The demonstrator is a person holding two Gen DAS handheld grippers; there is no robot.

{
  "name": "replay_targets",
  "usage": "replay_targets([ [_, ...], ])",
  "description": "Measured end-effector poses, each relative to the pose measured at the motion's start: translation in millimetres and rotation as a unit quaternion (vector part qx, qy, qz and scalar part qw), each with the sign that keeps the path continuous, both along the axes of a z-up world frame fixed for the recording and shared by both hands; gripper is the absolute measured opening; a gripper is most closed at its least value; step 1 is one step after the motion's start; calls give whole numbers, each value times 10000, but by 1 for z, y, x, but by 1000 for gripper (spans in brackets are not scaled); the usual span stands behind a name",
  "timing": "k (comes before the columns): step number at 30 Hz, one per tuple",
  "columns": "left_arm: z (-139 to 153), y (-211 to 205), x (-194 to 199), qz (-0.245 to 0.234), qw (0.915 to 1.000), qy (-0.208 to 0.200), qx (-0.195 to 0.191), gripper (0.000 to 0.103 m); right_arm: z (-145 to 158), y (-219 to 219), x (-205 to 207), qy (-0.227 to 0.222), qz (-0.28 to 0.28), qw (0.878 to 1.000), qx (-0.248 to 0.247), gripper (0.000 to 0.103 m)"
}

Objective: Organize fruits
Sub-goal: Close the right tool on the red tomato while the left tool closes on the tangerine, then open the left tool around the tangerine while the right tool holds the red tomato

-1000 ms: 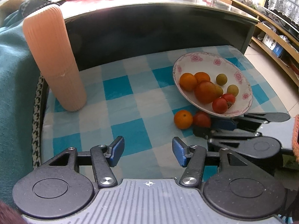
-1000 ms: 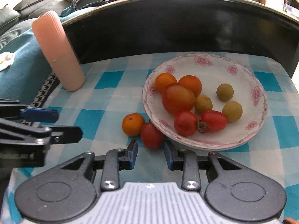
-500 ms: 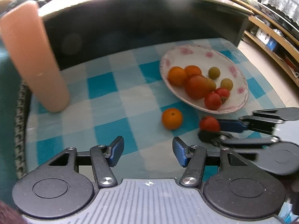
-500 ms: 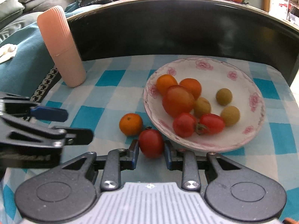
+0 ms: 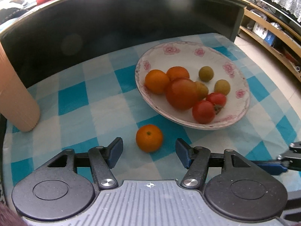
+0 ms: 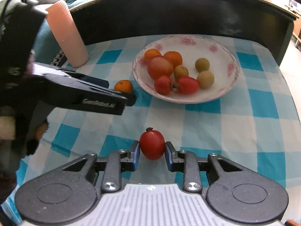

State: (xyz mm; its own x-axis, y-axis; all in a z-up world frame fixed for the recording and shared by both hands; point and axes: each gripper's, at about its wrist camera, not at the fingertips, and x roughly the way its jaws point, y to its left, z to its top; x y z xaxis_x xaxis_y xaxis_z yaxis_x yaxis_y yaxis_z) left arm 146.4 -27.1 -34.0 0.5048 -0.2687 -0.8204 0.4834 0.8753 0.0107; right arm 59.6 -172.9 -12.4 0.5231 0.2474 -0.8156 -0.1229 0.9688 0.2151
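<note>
The right fingers pinch a small red tomato between their blue pads, holding it above the checked blue-and-white cloth that covers the surface, well short of the plate. The left fingers stand parted at a middling width and have just been opening; a small orange lies on the cloth just ahead of them, in line with the gap, and neither pad touches it. In the right wrist view the left tool reaches in from the left side, its tip just beside that same orange.

The flowered plate sits farther back on the cloth, near the orange. It holds two oranges, one large red-orange tomato, two small red tomatoes and three little yellow-green fruits. A ribbed pink cup stands at the left rear corner of the cloth, well apart from the plate, against a dark curved edge.
</note>
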Motion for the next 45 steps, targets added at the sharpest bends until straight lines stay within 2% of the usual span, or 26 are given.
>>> replay_targets([
  [3,-1,-3,4,63,10000,-52,-26,65,-1,-4,-1,33,-15,10000,91,43],
  [5,-1,-6,7,102,9999,-81,-37,53,-1,-5,-1,34,0,9999,106,43],
  [7,-3,-8,8,142,9999,-84,-8,51,-2,-6,0,49,7,9999,134,43],
  [10,-1,-10,7,170,9998,-58,-23,40,-4,-6,1,74,28,9999,134,43],
  [18,2,-6,-5,205,9998,48,21,39,-3,-11,2,-3,-16,9999,106,43],
  [28,23,7,-57,-18,9999,132,-3,39,8,-8,-17,-99,56,9999,12,43],
  [37,7,8,-105,-281,9986,365,246,39,0,-1,-52,111,190,9996,-199,43],
  [45,0,10,-116,-310,9984,345,323,41,-10,3,-62,105,320,9988,-356,44],
])
